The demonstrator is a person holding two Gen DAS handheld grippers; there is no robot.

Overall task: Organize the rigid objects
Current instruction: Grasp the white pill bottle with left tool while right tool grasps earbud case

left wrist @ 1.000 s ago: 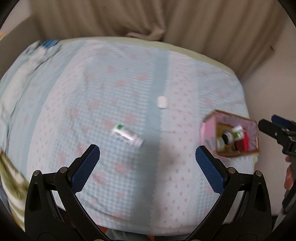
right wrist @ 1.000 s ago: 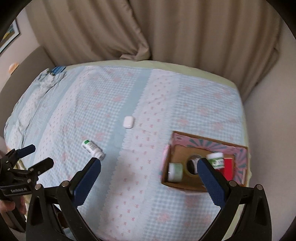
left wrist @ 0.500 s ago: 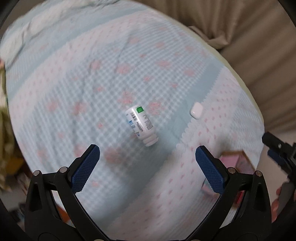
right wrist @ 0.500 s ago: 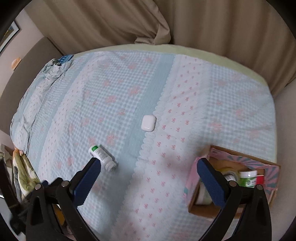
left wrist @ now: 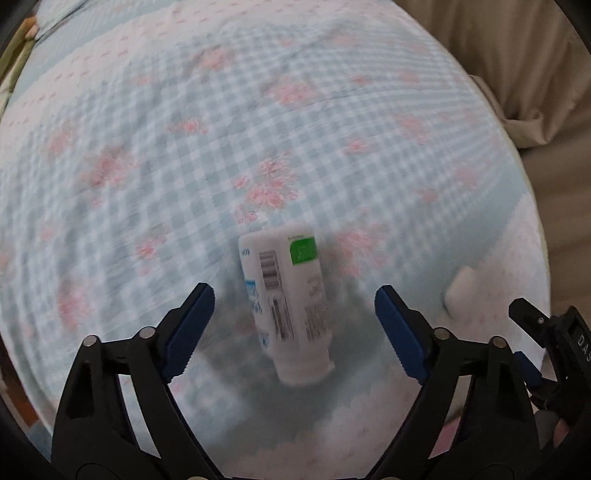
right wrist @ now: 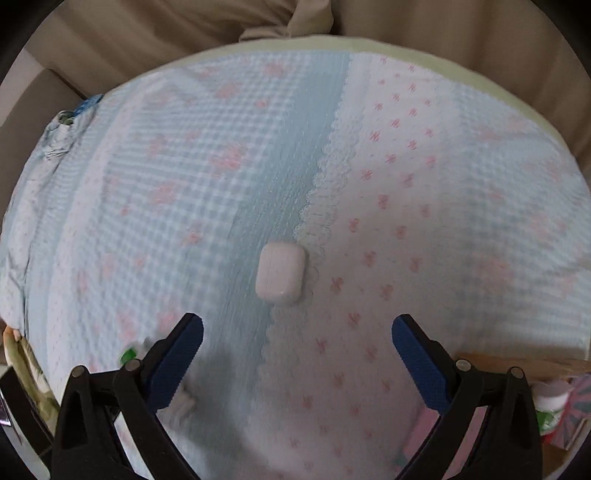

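**Both tongs wide, bottle + case lying on the bed**

Left gripper (left wrist: 294, 317) is spread wide, nothing in it. Black plastic arms w/ ribbed blue pads (left wrist: 190, 326). The white pill bottle (left wrist: 286, 306) lies on its side btwn the two pads w/o touching either, cap end toward the cam. Smooth plastic cylinder, green patch + barcode on the label, bit blurry.

Right gripper (right wrist: 297, 356) also wide, empty, same blue pads (right wrist: 417, 363). Just ahead of it, apart from the fingers, sits the white case (right wrist: 280, 272): small rounded-corner rectangle, glossy, right on the scalloped lace seam around mid-bed.

Bedspread (right wrist: 443, 221) is puckered fabric, blue-white gingham w/ pink flowers on one side, white w/ tiny pink bows on the other. Cardboard box (right wrist: 554, 406) at the bed's near right corner, green-label jar (right wrist: 548, 406) inside. Beige curtain (right wrist: 184, 26) folds behind the far edge.
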